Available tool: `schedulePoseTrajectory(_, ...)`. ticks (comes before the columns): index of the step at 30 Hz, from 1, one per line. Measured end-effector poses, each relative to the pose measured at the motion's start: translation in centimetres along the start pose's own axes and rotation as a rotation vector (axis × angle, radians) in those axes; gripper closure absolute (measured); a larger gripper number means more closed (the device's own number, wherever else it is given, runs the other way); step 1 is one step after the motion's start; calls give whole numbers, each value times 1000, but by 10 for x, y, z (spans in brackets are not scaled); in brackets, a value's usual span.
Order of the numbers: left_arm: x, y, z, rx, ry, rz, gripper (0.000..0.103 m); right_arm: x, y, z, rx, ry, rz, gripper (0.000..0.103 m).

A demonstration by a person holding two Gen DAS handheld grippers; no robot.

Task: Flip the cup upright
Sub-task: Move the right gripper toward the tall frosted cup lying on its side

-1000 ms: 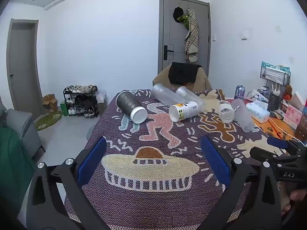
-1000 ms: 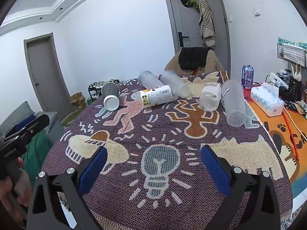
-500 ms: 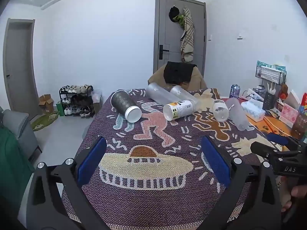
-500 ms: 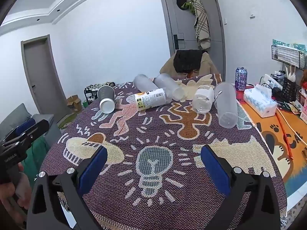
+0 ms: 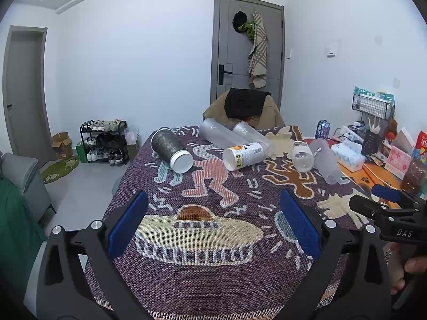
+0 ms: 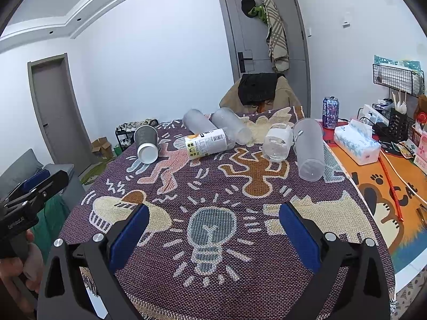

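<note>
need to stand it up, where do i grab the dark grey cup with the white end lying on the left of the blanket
Grip the dark grey cup across its cylindrical body, likely with the left gripper, which sits nearer. It lies on its side, white end toward the camera, apart from the other cups, so both long sides are free for the fingers.

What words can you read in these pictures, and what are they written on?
"DAS": on the right gripper, seen from the left camera.
"CAT": on the orange mat.
Labelled bottle: print too small to read.
Drink can: blurred.
Left gripper: lettering blurred.
</note>
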State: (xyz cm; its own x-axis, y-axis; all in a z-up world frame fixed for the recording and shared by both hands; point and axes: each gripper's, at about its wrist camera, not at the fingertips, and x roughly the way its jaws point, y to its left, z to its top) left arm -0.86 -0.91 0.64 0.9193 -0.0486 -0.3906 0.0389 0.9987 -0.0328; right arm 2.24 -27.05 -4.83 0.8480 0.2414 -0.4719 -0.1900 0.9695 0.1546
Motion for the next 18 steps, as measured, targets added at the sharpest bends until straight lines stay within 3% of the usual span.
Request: schedulePoseTrajectory(18,3,-2,2,-10,4,-12,5,-2,-1,1,-2,-8,-5,7)
